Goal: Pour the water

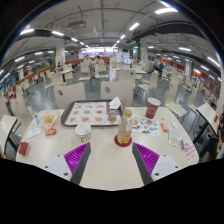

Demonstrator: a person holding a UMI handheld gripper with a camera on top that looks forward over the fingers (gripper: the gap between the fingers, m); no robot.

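My gripper [112, 158] hovers above the pale table [105, 172] with its magenta-padded fingers spread wide and nothing between them; the slim pale bottle on a round red coaster [124, 128], which I take for the water vessel, stands just ahead, slightly toward the right finger. The tall red paper cup [152, 107] sits beyond it to the right, and a small white cup [83, 131] stands ahead-left by the flat tray of biscuits [91, 112]. Closing off-centre could nudge the narrow bottle off its coaster and topple it, and with cups either side I may pour into the wrong one.
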